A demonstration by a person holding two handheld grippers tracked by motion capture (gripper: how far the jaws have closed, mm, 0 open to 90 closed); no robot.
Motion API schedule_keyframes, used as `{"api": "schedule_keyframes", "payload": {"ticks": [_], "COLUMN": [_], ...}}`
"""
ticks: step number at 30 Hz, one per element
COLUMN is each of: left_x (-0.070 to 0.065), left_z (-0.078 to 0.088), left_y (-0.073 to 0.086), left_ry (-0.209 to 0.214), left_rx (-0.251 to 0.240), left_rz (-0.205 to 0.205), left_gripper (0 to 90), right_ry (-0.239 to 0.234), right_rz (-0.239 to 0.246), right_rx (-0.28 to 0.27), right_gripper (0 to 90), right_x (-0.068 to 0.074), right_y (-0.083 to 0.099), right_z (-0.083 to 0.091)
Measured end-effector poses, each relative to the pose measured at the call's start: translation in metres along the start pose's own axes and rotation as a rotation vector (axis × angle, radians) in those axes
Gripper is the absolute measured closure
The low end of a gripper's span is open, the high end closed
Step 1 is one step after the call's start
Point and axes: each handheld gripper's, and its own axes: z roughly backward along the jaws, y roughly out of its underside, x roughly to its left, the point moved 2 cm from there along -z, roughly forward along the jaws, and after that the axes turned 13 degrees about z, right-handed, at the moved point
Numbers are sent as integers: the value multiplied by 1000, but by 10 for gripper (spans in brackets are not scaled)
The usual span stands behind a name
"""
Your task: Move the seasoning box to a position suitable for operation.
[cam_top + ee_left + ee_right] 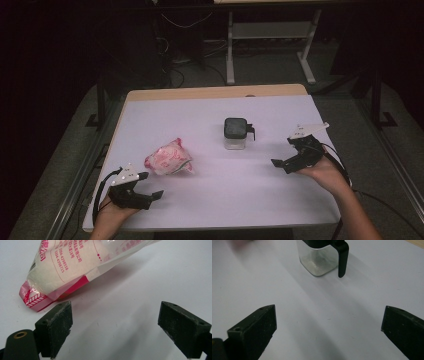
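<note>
White-topped table (215, 185): pink-printed bag (169, 159) left, lidded clear jar (235, 133) centre.

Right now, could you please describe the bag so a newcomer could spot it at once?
On the white table, look at the near left. The bag lies just ahead of the left gripper. It is soft, crinkled and pink-printed, unlike the clear, black-lidded jar.

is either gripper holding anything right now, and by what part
Nothing is held. The left gripper is open just short of the bag; the right gripper is open, apart from the jar.
</note>
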Motion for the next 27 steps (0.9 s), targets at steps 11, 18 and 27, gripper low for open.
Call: {"api": "schedule_keyframes", "payload": {"ticks": [11,18,27], "left_x": [-1,-1,-2], "left_z": [0,0,-1], "left_y": [-1,-1,-1], "left_ry": [3,6,19], "left_rx": [-3,-3,-1], "left_rz": [-1,-7,-2], "left_gripper": [121,121,121], "right_ry": [-24,-47,-80], "right_rz": [66,135,213], "right_rx": [28,69,110], "right_gripper": [0,0,0], "right_x": [-10,-13,-21], "right_y": [-26,-52,-79], "right_z": [-8,-12,-19]}}
